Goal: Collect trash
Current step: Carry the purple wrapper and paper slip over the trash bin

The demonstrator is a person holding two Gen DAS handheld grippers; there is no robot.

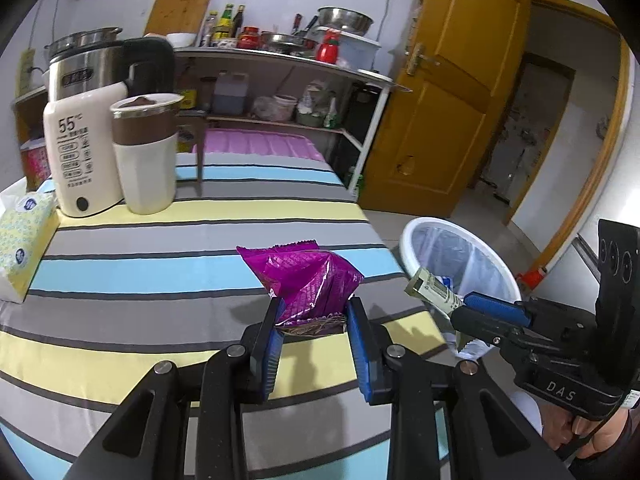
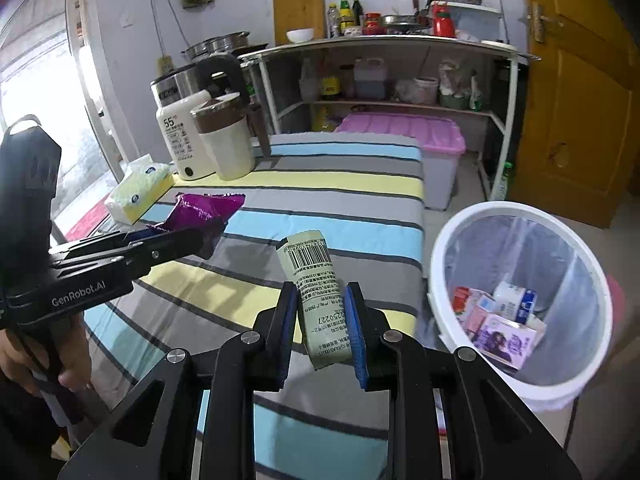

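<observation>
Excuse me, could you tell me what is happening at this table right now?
A person is clearing trash off the striped tablecloth with tongs in each hand. The left tongs are shut on a purple snack wrapper, held above the cloth. The right tongs grip a pale green wrapper with a barcode, near the white trash bin beside the table. The bin already holds a few cartons.

A pale green flattened paper carton with a barcode (image 2: 316, 296) is gripped between the blue pads of the right gripper (image 2: 320, 312), held above the striped table cloth (image 2: 340, 196). At the right, a white round bin lined with clear plastic (image 2: 444, 256) is seen, cartons lying inside. At the left, a crumpled purple foil wrapper (image 2: 204, 210) is clamped in the left gripper (image 2: 200, 236).
</observation>
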